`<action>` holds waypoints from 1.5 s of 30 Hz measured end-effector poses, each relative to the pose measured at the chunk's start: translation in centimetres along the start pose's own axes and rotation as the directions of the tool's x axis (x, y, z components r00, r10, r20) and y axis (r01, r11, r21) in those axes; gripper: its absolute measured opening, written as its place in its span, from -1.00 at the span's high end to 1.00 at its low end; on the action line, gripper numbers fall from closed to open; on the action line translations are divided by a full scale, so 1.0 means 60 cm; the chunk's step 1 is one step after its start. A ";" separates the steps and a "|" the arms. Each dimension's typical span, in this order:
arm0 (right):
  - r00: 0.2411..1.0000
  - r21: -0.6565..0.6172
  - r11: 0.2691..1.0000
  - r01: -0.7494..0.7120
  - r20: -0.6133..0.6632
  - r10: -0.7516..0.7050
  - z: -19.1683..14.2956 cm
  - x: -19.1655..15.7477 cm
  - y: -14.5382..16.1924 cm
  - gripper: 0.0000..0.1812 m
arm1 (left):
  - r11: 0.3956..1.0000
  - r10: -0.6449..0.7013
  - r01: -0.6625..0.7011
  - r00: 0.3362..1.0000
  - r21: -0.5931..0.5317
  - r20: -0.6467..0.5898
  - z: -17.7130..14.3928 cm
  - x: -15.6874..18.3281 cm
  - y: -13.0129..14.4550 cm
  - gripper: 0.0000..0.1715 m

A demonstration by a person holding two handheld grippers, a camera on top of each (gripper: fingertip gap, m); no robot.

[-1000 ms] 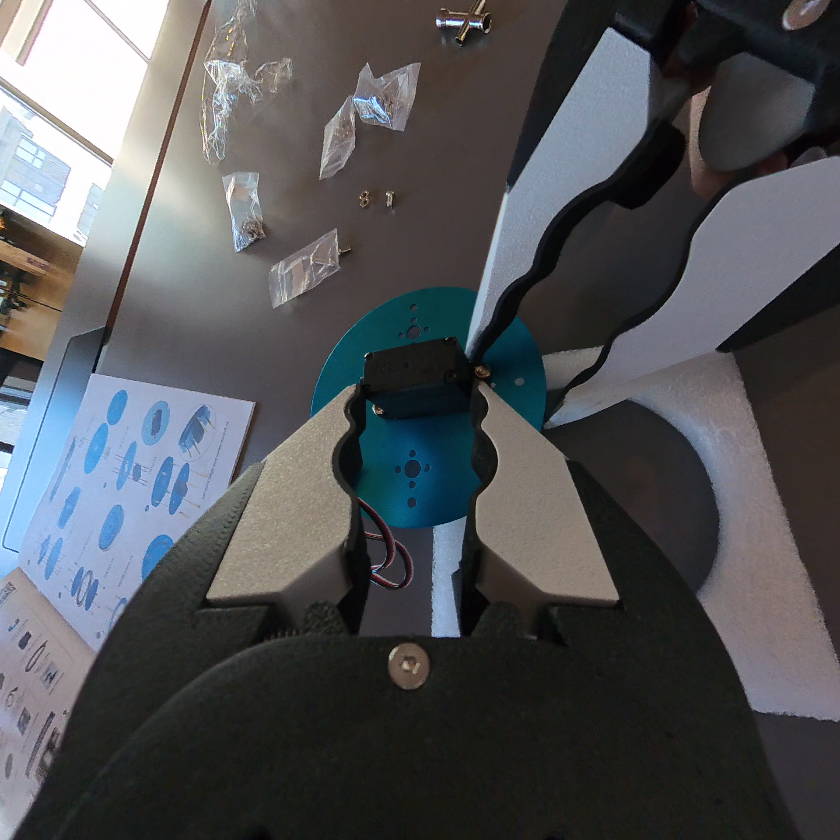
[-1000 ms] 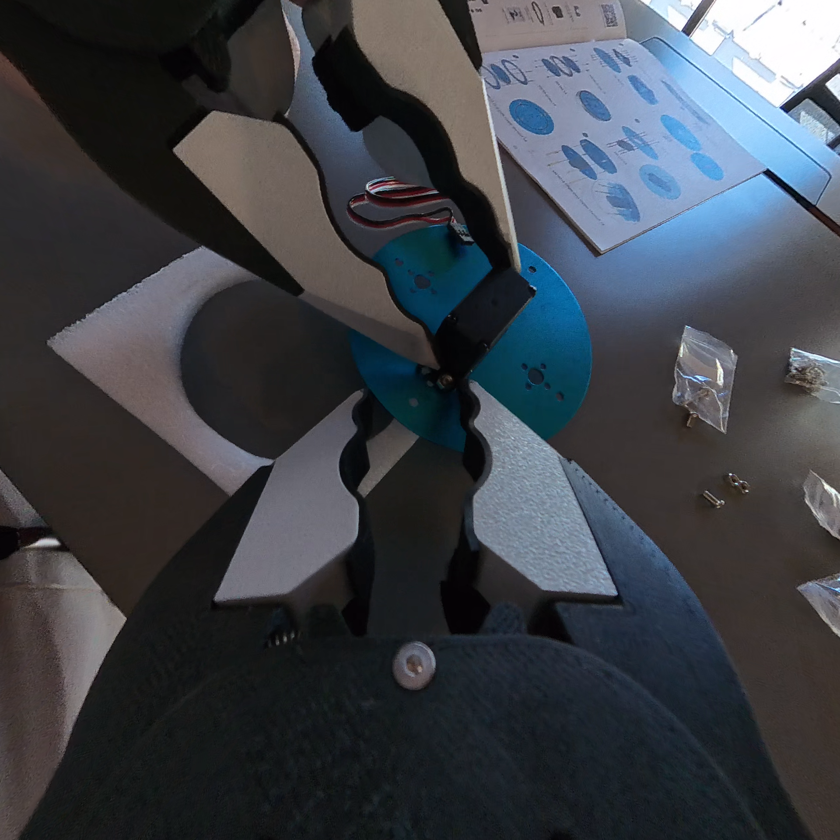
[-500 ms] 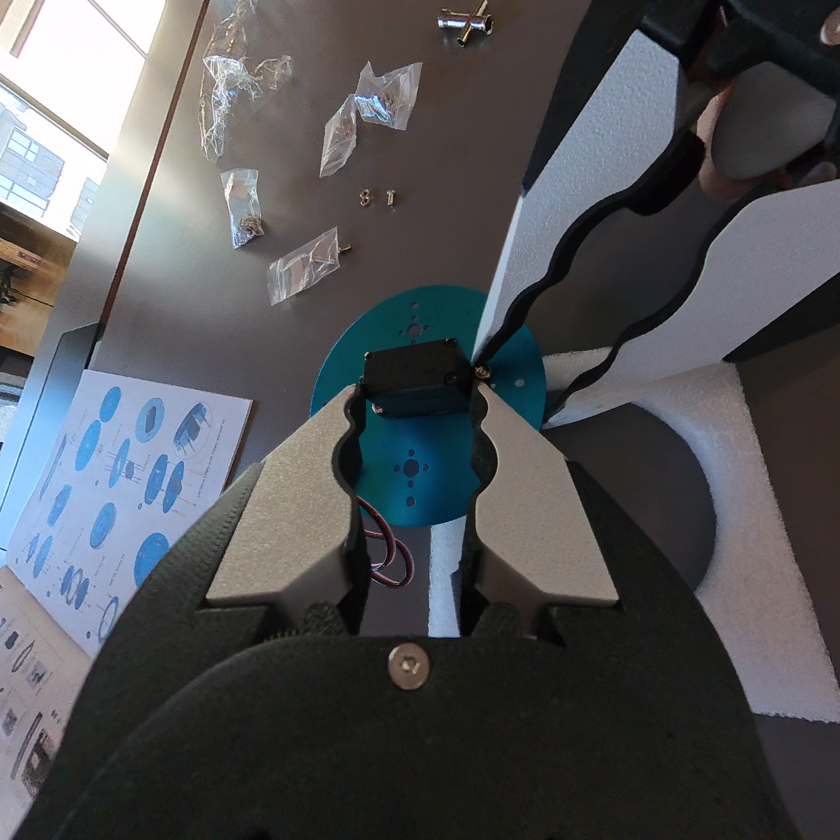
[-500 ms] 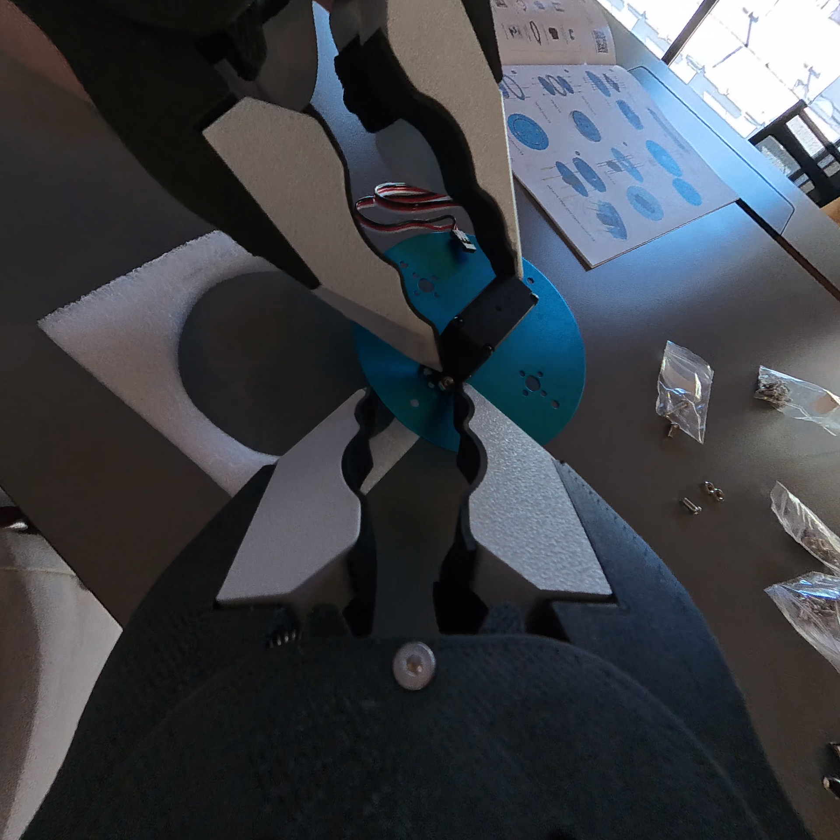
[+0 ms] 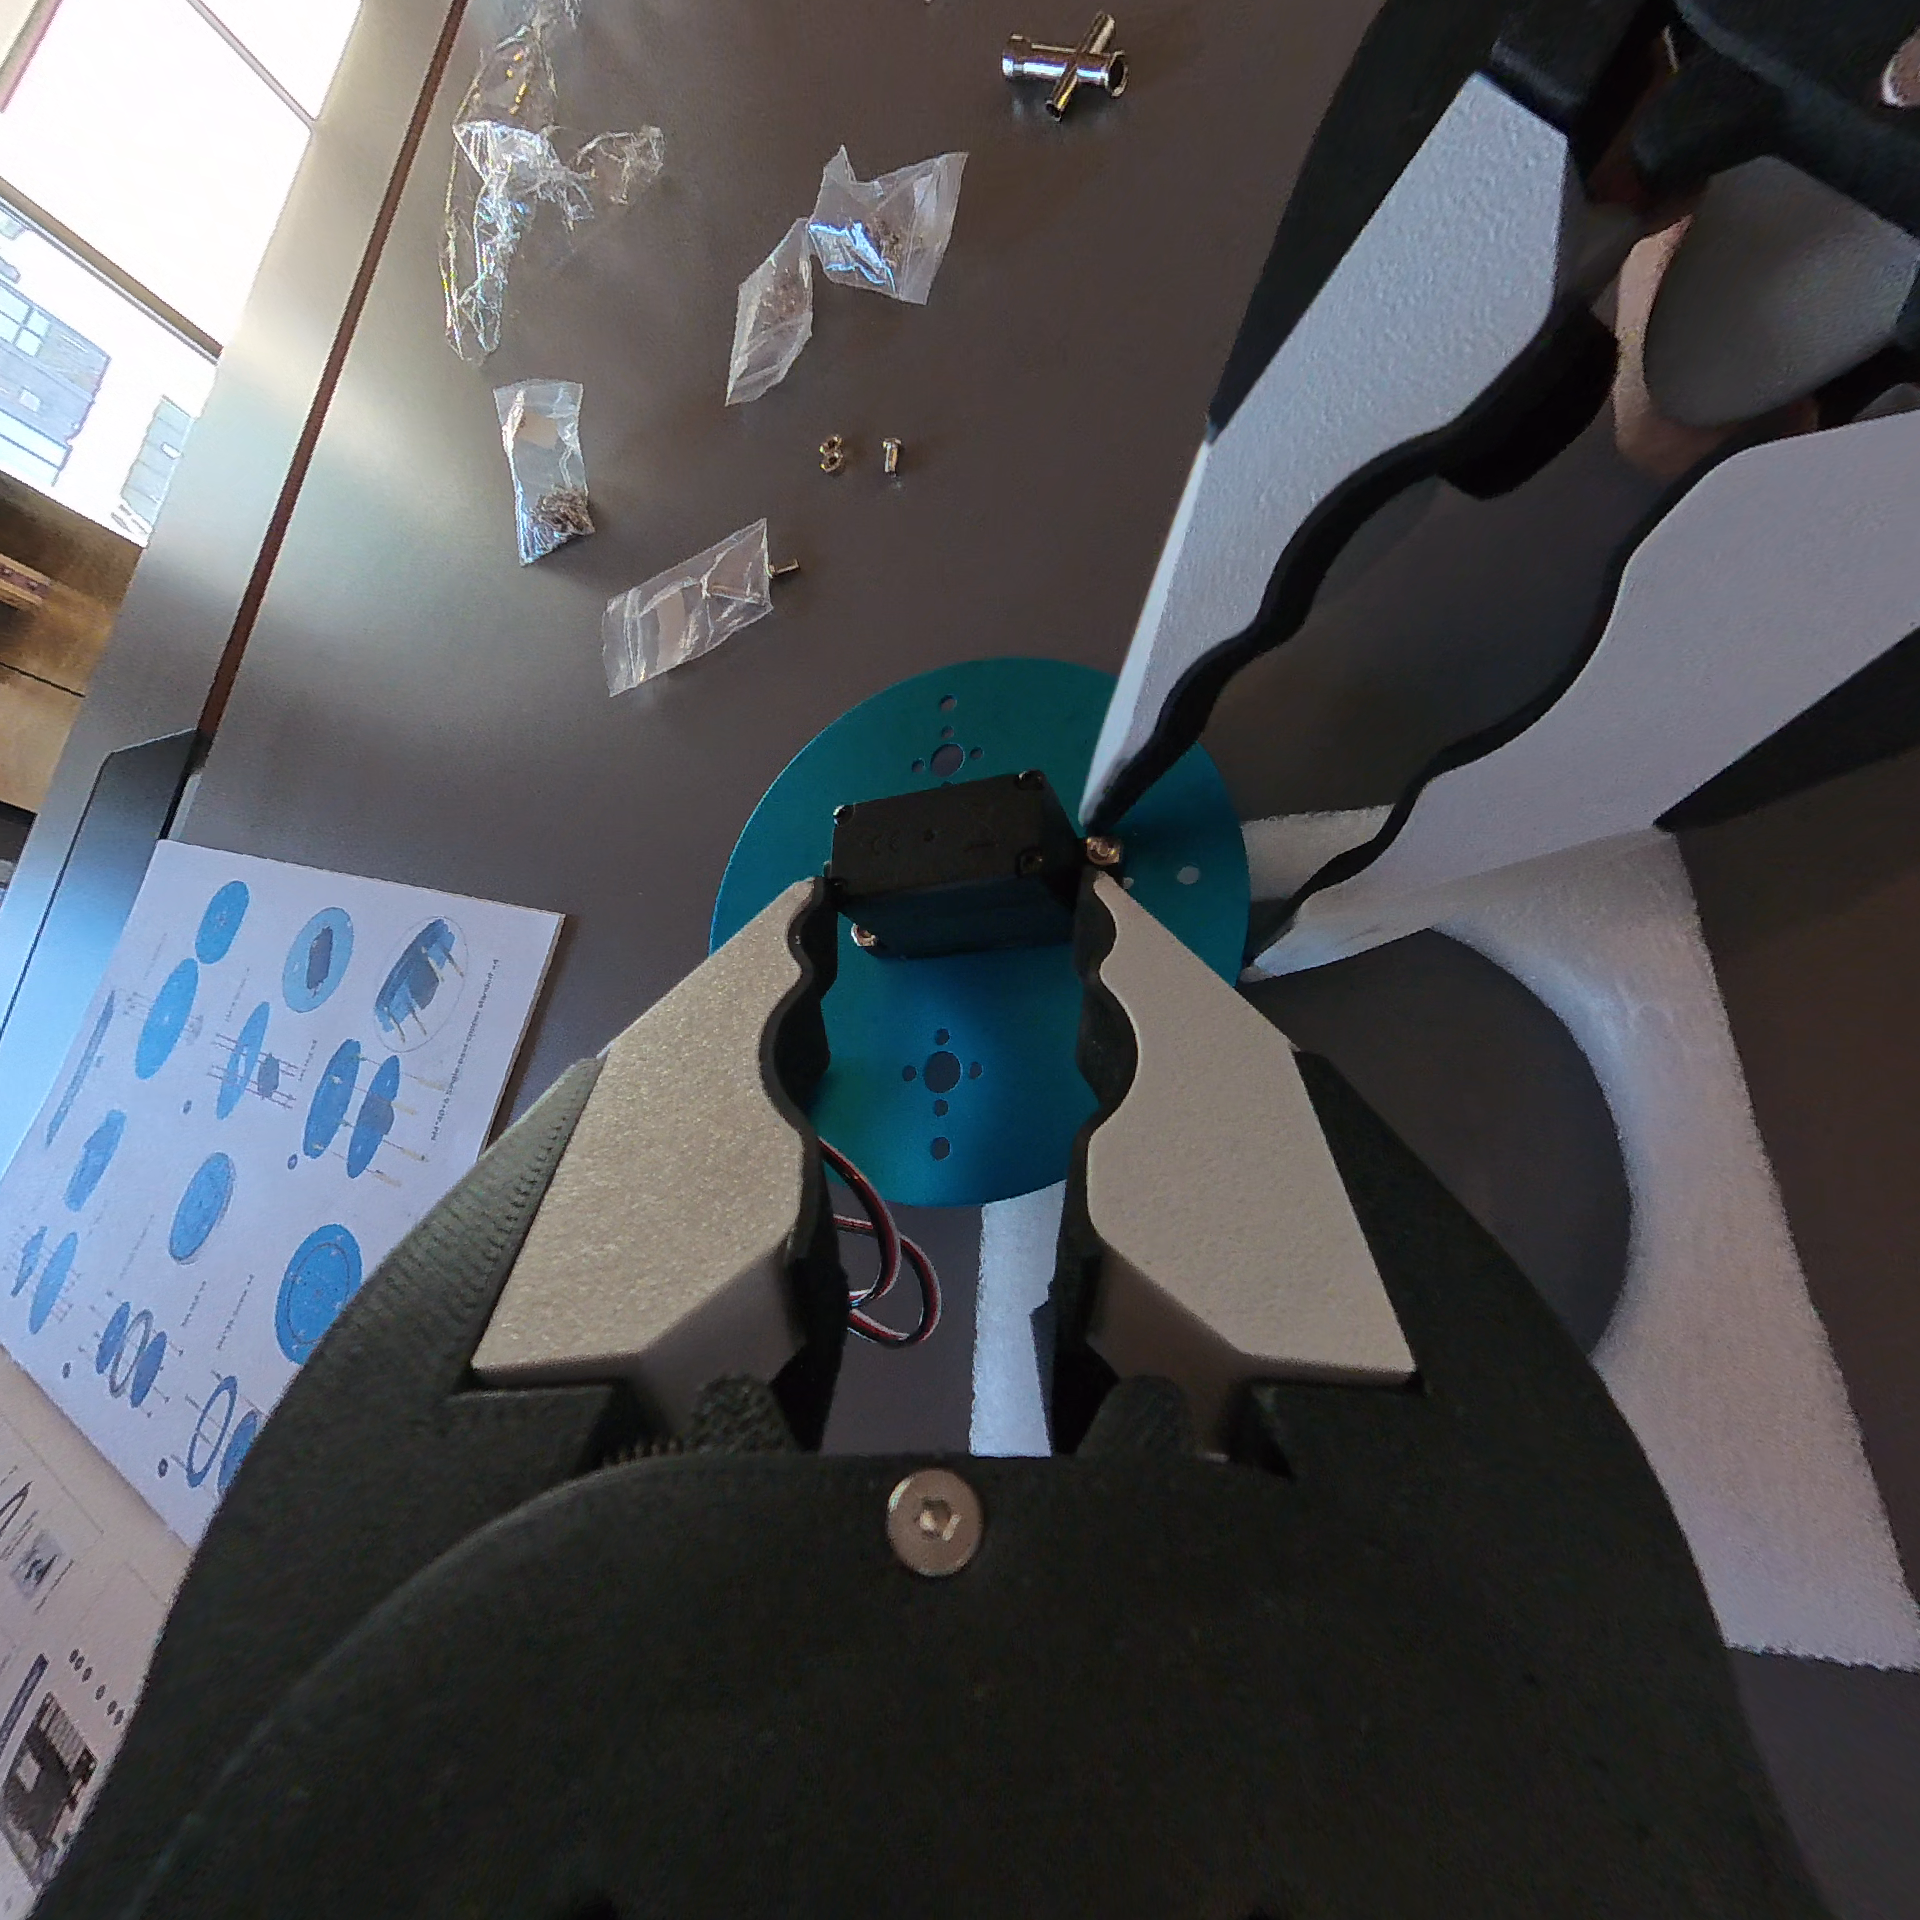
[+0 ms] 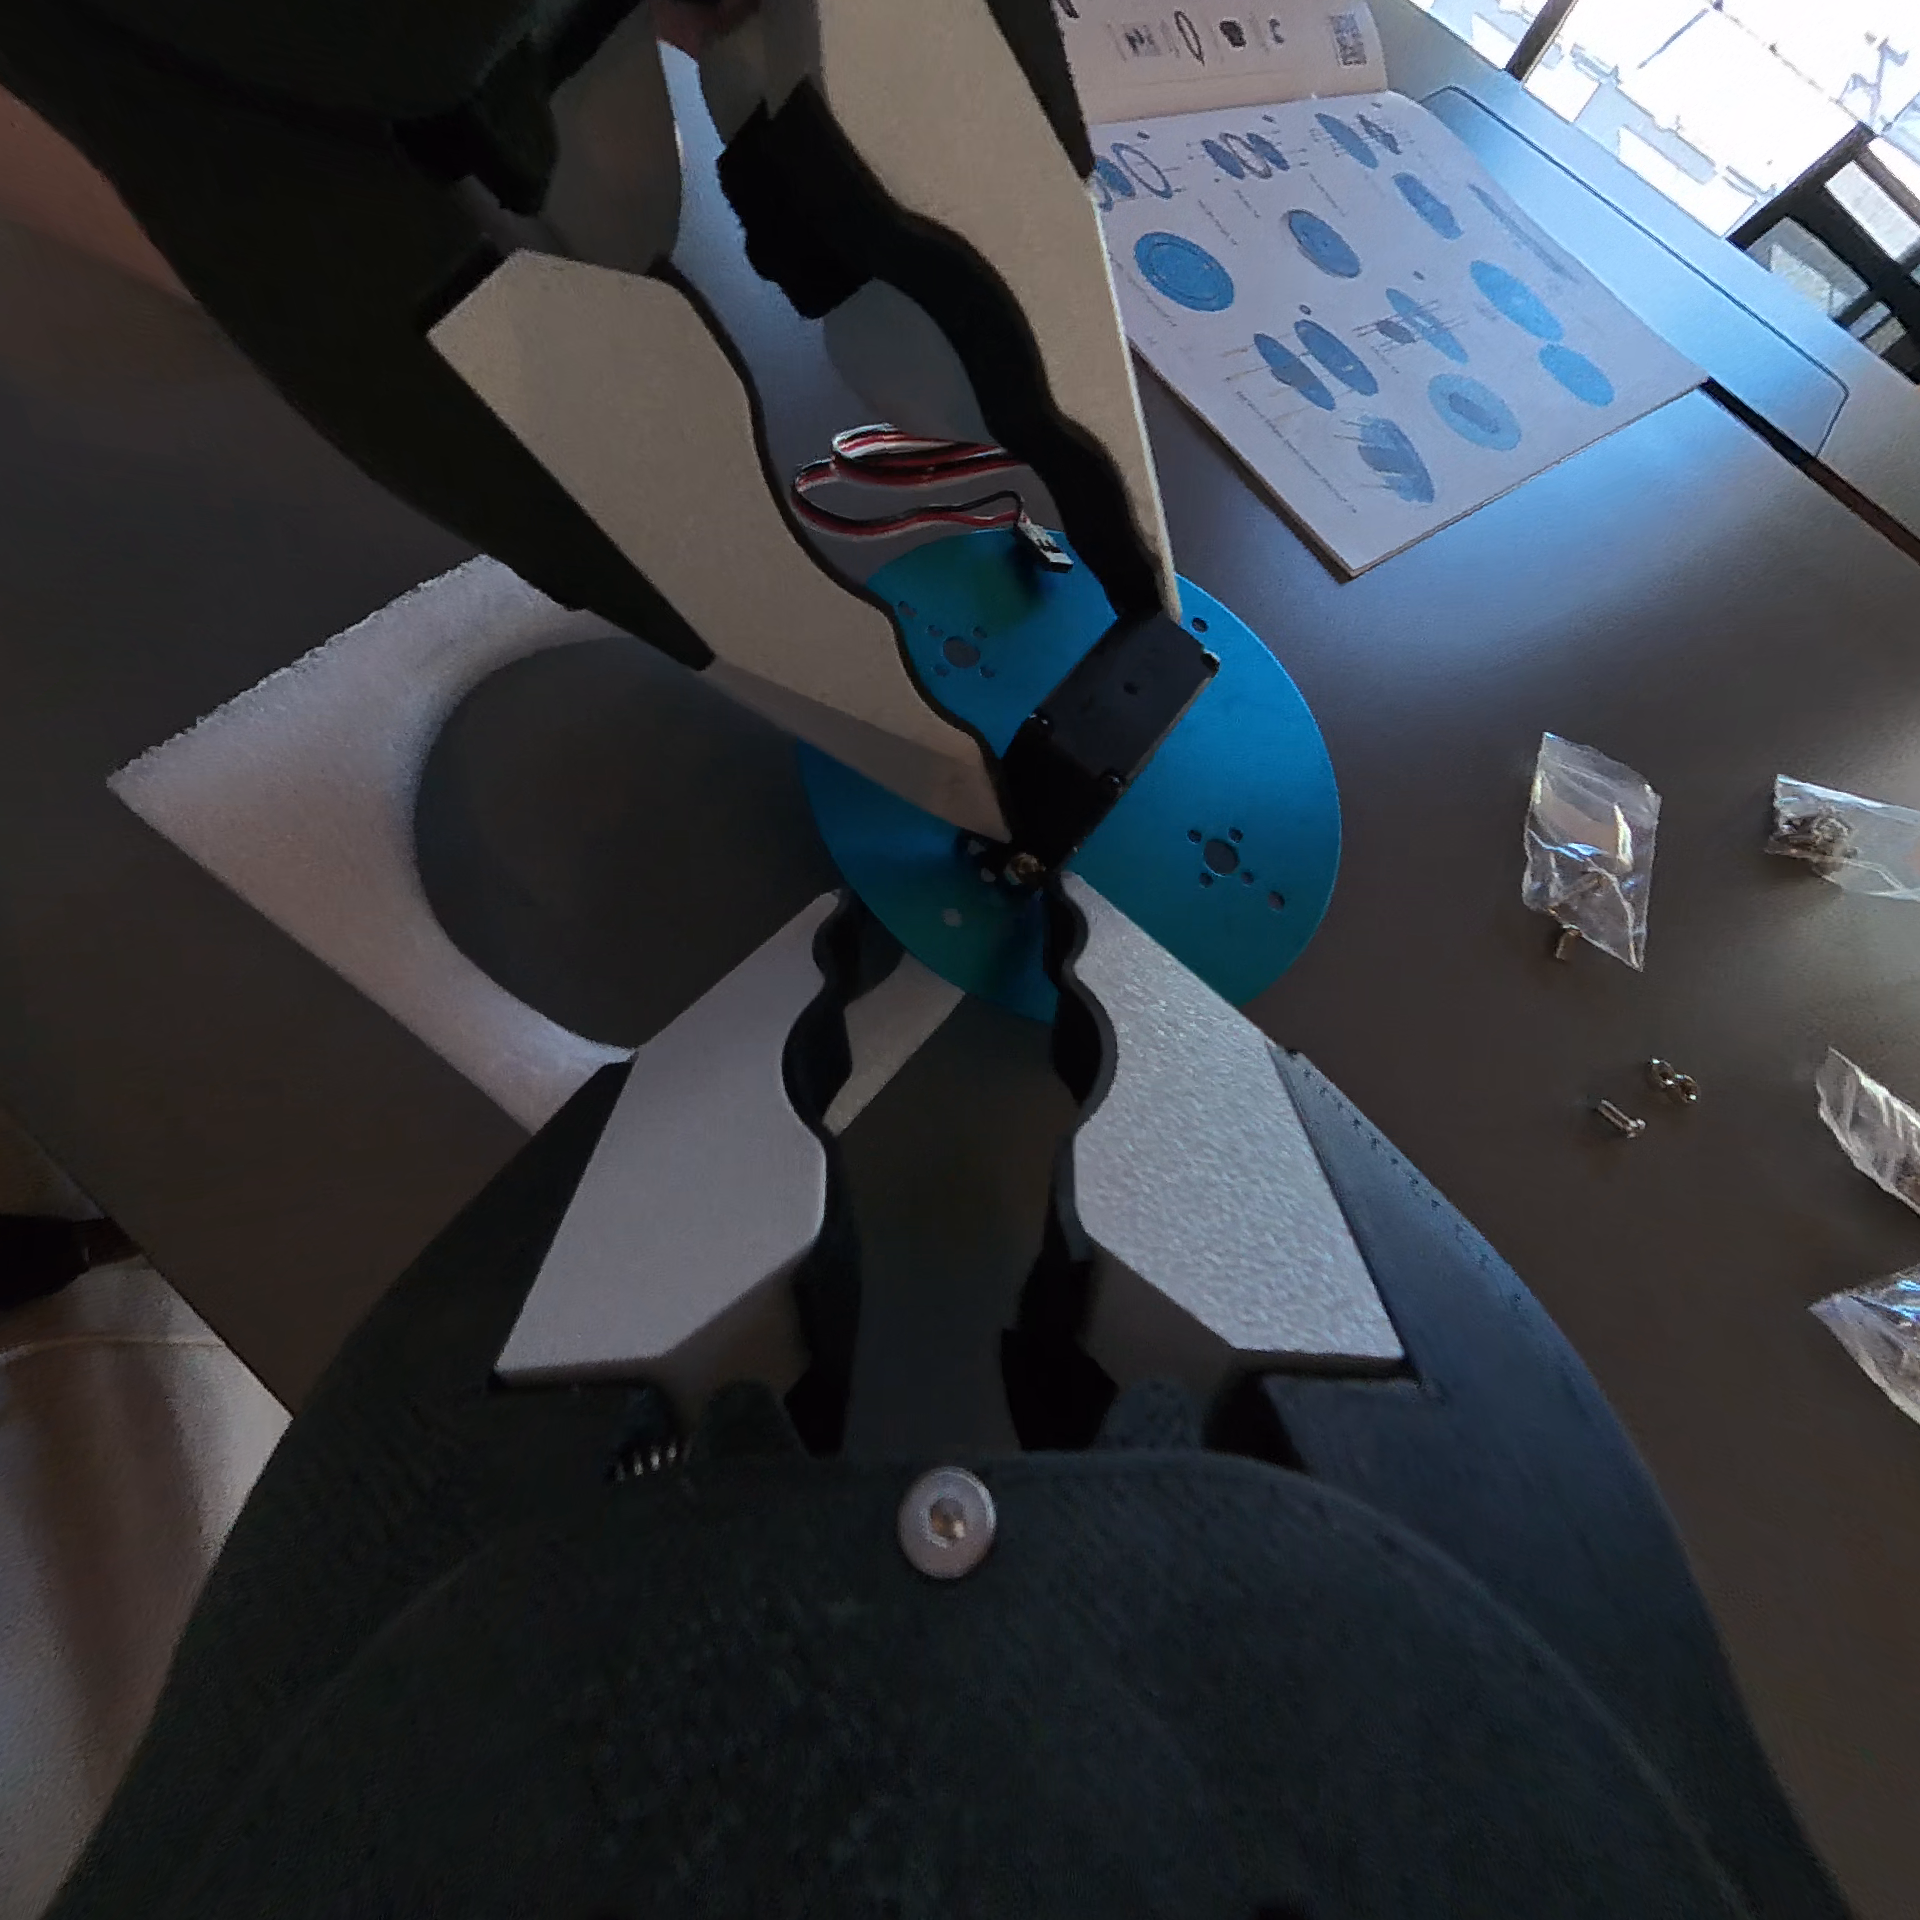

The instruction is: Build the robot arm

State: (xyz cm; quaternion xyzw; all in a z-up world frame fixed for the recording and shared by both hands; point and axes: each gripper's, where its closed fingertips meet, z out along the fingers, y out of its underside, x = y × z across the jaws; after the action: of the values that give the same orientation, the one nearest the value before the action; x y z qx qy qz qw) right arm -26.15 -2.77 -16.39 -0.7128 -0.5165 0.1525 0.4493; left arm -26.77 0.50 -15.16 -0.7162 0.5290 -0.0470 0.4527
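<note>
On the far left of the left wrist view lies a white printed instruction sheet with blue disc diagrams (image 5: pixel 260 1122), flat on the dark grey matte tabletop (image 5: pixel 520 727). Above and to its right are several small clear plastic bags of screws (image 5: pixel 545 468), then two loose silver fasteners (image 5: pixel 860 455), and near the top edge a shiny metal cross-shaped wrench (image 5: pixel 1070 68).

In the middle sits a round teal-blue metal plate with drilled hole patterns (image 5: pixel 966 1122), lying flat on the table. On it stands a small black box-shaped servo motor (image 5: pixel 951 868), and the left gripper (image 5: pixel 951 899) is clamped on this servo, one grey textured finger pressed against each side. A red, black and white servo cable (image 5: pixel 894 1299) loops back beneath the fingers.

Just right of the servo, a small brass-coloured screw (image 5: pixel 1103 852) stands on the plate at the servo's corner. The right gripper (image 6: pixel 951 914) has its fingers apart with nothing between them; one fingertip (image 6: pixel 1081 914) sits right at the screw (image 6: pixel 1023 862), though whether it actually touches the head is hard to judge from either view.

Farther right lies a white foam packing block with a round cut-out (image 5: pixel 1714 1299), its near edge tucked just beside the plate and partly under the right gripper's fingers.
</note>
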 end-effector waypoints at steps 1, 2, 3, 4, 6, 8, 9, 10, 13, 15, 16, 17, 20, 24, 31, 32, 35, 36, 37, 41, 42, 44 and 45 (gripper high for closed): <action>1.000 -0.001 1.000 0.012 -0.007 -0.012 0.000 0.000 0.000 0.63 | 1.000 0.003 -0.003 1.000 -0.001 0.001 0.000 0.000 0.000 0.46; 0.999 0.001 1.000 0.030 -0.021 -0.030 0.000 0.000 0.000 0.64 | 1.000 0.001 -0.001 1.000 -0.001 0.000 0.000 0.000 0.000 0.46; 0.998 -0.002 0.999 0.046 -0.034 -0.047 -0.001 0.000 0.001 0.65 | 1.000 -0.001 0.001 1.000 -0.001 -0.001 0.000 0.000 0.000 0.46; 0.998 -0.004 0.999 0.053 -0.044 -0.053 -0.001 0.000 0.001 0.66 | 1.000 0.001 -0.001 1.000 0.000 0.001 0.000 0.000 0.000 0.46; 0.999 -0.008 1.000 0.030 -0.042 -0.031 -0.003 0.000 0.003 0.69 | 1.000 0.001 -0.001 1.000 0.000 0.005 0.000 0.000 0.000 0.46; 1.000 0.003 1.000 0.003 -0.012 -0.003 -0.006 -0.008 0.001 0.82 | 1.000 -0.019 0.019 1.000 0.006 0.001 0.002 -0.001 -0.001 0.46; 1.000 0.000 1.000 0.002 -0.027 -0.002 -0.005 -0.005 0.001 0.77 | 1.000 -0.020 0.020 1.000 0.007 -0.003 0.002 -0.001 -0.001 0.46; 0.999 -0.002 1.000 -0.003 -0.046 0.003 -0.005 0.000 0.002 0.69 | 1.000 -0.018 0.018 1.000 0.006 -0.004 0.001 -0.001 0.000 0.46; 0.999 -0.007 1.000 -0.007 -0.052 0.007 -0.004 0.002 0.003 0.64 | 1.000 -0.005 0.005 1.000 0.004 0.006 0.000 0.000 0.000 0.46; 0.997 -0.005 1.000 -0.002 -0.072 0.002 -0.002 0.009 0.002 0.52 | 1.000 0.010 -0.010 1.000 -0.001 0.012 0.000 0.001 0.000 0.46; 0.997 -0.004 1.000 -0.005 -0.072 0.005 -0.001 0.010 0.001 0.49 | 1.000 0.011 -0.011 1.000 -0.002 0.013 -0.001 0.001 0.000 0.46; 0.998 -0.003 1.000 -0.002 -0.056 0.002 0.001 0.007 0.001 0.51 | 1.000 0.011 -0.011 1.000 -0.002 0.012 -0.001 0.001 0.000 0.46; 0.999 0.000 1.000 0.023 -0.024 -0.023 0.003 -0.001 -0.001 0.63 | 1.000 0.007 -0.007 1.000 0.000 0.010 -0.001 0.000 0.000 0.46; 0.998 -0.005 1.000 0.018 -0.052 -0.019 -0.001 0.001 0.002 0.67 | 1.000 -0.002 0.002 1.000 0.004 0.003 0.000 -0.001 0.000 0.46; 0.999 0.160 0.987 0.013 0.041 -0.020 -0.037 0.012 -0.019 0.66 | 0.999 0.029 -0.028 0.999 0.025 -0.037 -0.005 0.000 0.002 0.46; 0.995 0.180 0.982 -0.052 0.096 0.035 -0.043 0.029 -0.020 0.61 | 0.998 0.053 -0.052 0.998 0.024 -0.042 -0.007 0.002 0.002 0.46; 0.939 0.209 0.940 -0.271 0.273 0.210 -0.041 0.099 -0.024 0.55 | 0.980 0.192 -0.188 0.980 0.064 -0.055 -0.012 0.008 -0.001 0.47; 0.896 0.183 0.919 -0.349 0.351 0.271 -0.032 0.115 -0.025 0.55 | 0.972 0.225 -0.220 0.973 0.078 -0.059 -0.012 0.009 -0.002 0.47; 0.839 0.122 0.894 -0.431 0.419 0.347 -0.018 0.129 -0.022 0.55 | 0.967 0.246 -0.240 0.967 0.086 -0.067 -0.012 0.010 -0.002 0.47; 0.552 -0.209 0.775 -0.597 0.594 0.585 0.032 0.125 -0.009 0.61 | 0.961 0.260 -0.247 0.960 0.122 -0.101 -0.012 0.010 -0.003 0.47; 0.461 -0.286 0.745 -0.602 0.637 0.617 0.034 0.110 -0.009 0.64 | 0.959 0.261 -0.246 0.960 0.138 -0.104 -0.012 0.010 -0.003 0.47; 0.268 -0.430 0.679 -0.596 0.690 0.672 0.029 0.087 -0.012 0.90 | 0.954 0.269 -0.249 0.957 0.169 -0.107 -0.013 0.011 -0.003 0.47; 0.193 -0.458 0.637 -0.620 0.698 0.689 0.027 0.088 -0.018 0.96 | 0.952 0.268 -0.248 0.958 0.179 -0.101 -0.015 0.009 -0.003 0.47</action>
State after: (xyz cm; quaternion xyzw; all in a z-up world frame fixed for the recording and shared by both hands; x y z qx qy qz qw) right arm -25.68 2.70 -15.10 -0.7134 -0.3141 0.6264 0.0114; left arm -26.89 -0.45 -14.72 -0.5966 0.6395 -0.0753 0.4789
